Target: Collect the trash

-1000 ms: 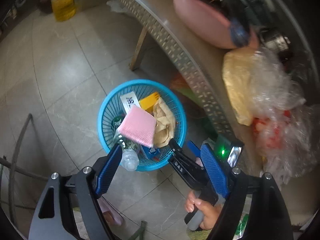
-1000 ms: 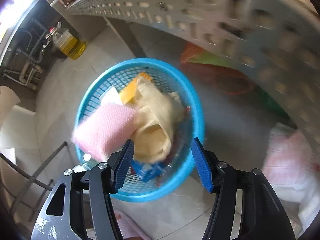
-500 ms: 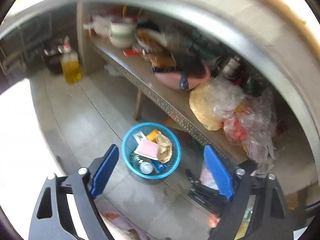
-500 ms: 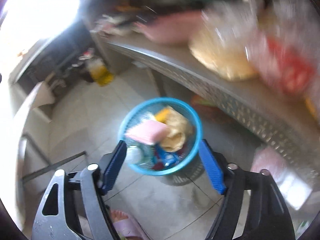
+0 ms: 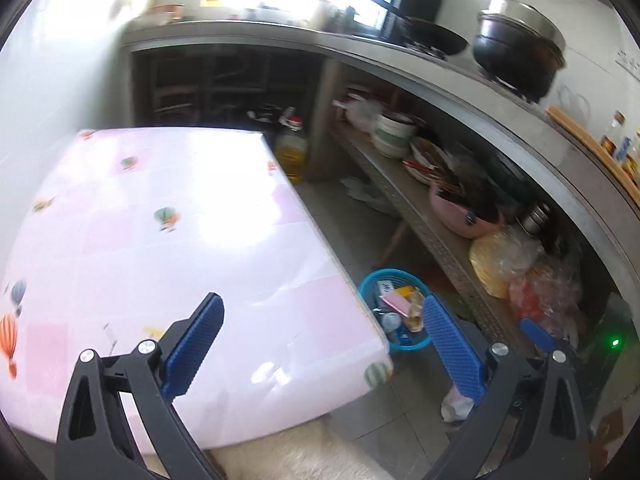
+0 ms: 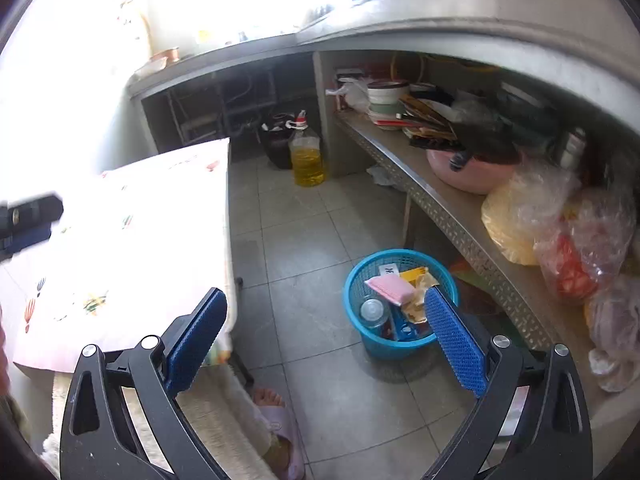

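A blue mesh trash basket (image 6: 400,253) stands on the floor tiles beside the low shelf. It holds a pink sponge (image 6: 390,286), a clear plastic bottle (image 6: 372,310), a yellow wrapper and paper scraps. My right gripper (image 6: 326,340) hangs well above the floor, its jaws opening with nothing between them, and its right finger overlaps the basket in the picture. My left gripper (image 5: 324,344) hovers over the near corner of the table (image 5: 160,240), its jaws also opening and empty. In the left wrist view the basket (image 5: 384,273) sits past the table's edge.
The table wears a pink balloon-print cloth. A metal shelf (image 6: 452,216) under the counter carries a pink bowl (image 6: 472,172), dishes and plastic bags (image 6: 560,232). An oil bottle (image 6: 306,156) stands on the floor. A person's foot in a pink slipper (image 6: 276,412) is beside the table.
Both grippers have risen and pulled back from the basket, which now looks small and far. Their jaws have spread wider. The left wrist view has swung over the table top.
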Demonstrator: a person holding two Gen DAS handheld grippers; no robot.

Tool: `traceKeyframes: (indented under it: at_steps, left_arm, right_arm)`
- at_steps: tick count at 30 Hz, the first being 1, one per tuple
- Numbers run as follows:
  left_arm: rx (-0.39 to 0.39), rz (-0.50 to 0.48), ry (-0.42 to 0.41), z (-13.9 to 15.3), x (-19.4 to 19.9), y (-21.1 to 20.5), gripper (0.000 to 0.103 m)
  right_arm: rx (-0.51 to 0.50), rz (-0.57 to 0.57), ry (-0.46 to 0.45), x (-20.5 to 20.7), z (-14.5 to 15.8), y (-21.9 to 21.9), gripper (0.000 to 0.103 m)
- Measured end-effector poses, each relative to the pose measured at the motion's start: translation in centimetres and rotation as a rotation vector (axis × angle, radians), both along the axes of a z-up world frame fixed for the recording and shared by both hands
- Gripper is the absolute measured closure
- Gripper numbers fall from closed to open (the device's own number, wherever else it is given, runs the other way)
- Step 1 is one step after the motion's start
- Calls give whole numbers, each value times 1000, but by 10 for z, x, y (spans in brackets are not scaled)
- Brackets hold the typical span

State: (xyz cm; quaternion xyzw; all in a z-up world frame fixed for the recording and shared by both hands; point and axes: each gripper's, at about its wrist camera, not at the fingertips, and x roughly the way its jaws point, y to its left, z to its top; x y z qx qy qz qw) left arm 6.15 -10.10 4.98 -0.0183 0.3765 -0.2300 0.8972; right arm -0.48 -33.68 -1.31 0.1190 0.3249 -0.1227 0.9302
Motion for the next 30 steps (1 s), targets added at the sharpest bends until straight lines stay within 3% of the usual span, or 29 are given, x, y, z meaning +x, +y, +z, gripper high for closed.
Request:
traceKeyframes:
  at_steps: [6,12,14,17,21,30]
  left_arm:
    - [73,147,-36,-10,-26,43,6]
    - [221,294,-103,-17,-52,70,6]
    - [273,336,-84,-24,-53,76,6]
    - [270,366,-6,-36,-52,88,6]
    - [238,431,36,-42,-55,99,6]
    - [299,454,31,-42,-54,98,6]
  right_arm:
    - [-83,43,-28,-2,15,42,8]
    - [-122,66,-29,-9,11,66,8]
    - [-121,72,-2,-8,8,68,8]
    - [-162,67,40,-4,3,69,8]
    - [-199,39,86,-2,-1,66,8]
    - [-182,-31,120,-2,-7,51,8]
